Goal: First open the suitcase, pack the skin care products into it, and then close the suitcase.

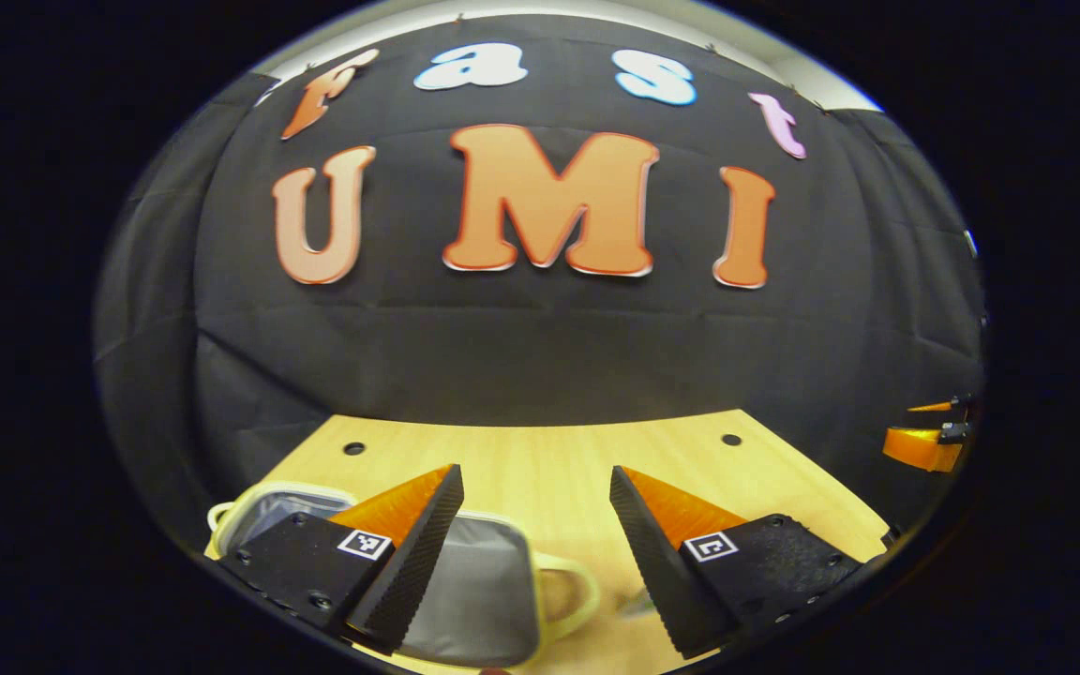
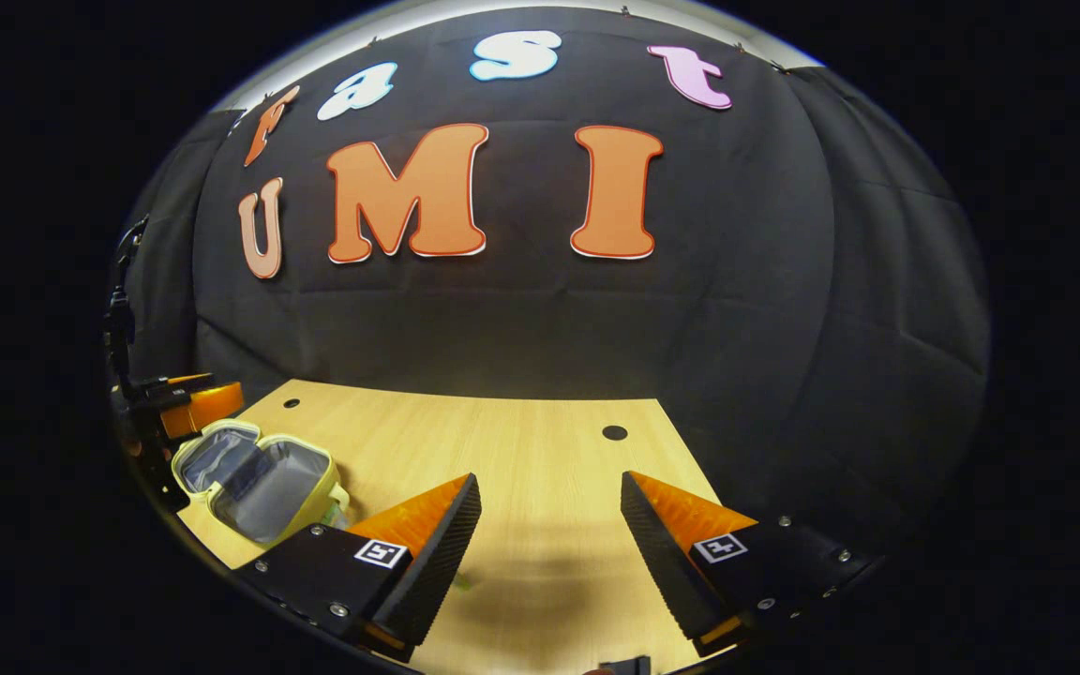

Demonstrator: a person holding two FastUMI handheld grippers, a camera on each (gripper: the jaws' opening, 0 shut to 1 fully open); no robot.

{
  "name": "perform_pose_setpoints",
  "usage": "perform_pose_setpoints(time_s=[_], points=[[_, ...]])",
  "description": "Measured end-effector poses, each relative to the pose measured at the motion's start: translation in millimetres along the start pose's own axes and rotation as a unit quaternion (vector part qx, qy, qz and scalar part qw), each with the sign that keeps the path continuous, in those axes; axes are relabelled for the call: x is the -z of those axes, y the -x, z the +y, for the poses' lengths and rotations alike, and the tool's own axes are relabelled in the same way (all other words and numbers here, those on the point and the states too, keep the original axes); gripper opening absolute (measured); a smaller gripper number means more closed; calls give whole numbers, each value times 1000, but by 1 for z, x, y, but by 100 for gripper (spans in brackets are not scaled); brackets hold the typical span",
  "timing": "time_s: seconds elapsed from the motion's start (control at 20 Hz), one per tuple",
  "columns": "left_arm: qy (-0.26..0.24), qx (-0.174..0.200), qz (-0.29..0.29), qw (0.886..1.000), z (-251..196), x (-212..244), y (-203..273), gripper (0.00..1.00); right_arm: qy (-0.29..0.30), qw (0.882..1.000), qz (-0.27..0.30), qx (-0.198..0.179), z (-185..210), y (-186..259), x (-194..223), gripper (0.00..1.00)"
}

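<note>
Left gripper [image 1: 536, 548]: two wedge-shaped fingers with ribbed inner faces are tapering to points, each sitting on a black block.
Left blocks: each is carrying a small square black-and-white marker and round screws.
Right gripper [image 2: 549, 553]: the same wedge fingers, black blocks, square markers and screws are showing.
Right gripper, seen far right in the left gripper view: cannot tell details.
</note>
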State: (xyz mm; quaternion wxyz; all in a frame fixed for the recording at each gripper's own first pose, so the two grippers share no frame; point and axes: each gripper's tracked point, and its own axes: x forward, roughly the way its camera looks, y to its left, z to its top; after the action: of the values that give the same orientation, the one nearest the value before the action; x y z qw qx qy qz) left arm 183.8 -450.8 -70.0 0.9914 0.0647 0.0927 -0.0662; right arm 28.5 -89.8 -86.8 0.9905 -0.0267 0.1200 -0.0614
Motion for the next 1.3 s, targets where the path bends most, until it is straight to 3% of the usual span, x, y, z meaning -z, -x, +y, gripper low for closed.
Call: perform_pose_setpoints(time_s=[0.15, 0.35, 0.75, 0.95, 1.1, 1.15, 1.2, 1.25, 1.3], points=[[-13, 33, 13, 999, -56, 27, -9, 97, -1, 1000, 17, 5, -17, 2, 16, 95], [-38, 45, 52, 997, -91, 82, -27, 95, -2, 999, 38, 13, -34, 4, 34, 95], [-46, 49, 128, 989, -106, 186, -48, 98, 1, 997, 75, 24, -51, 1, 64, 96], [-43, 24, 144, 988, -94, 209, -54, 98, 5, 995, 92, 34, -54, 0, 78, 95], [-42, 19, 160, 986, -95, 227, -60, 69, -1, 994, 103, 35, -53, 2, 86, 95], [-45, 20, 168, 985, -97, 233, -60, 64, -1, 994, 105, 35, -53, 2, 87, 95], [-49, 17, 169, 984, -97, 237, -60, 48, 0, 994, 105, 35, -53, 2, 87, 95], [-52, 25, 163, 985, -100, 234, -64, 41, 3, 994, 103, 37, -52, 2, 88, 95], [-51, 31, 165, 985, -102, 234, -63, 39, 4, 994, 103, 37, -51, 2, 88, 95]])
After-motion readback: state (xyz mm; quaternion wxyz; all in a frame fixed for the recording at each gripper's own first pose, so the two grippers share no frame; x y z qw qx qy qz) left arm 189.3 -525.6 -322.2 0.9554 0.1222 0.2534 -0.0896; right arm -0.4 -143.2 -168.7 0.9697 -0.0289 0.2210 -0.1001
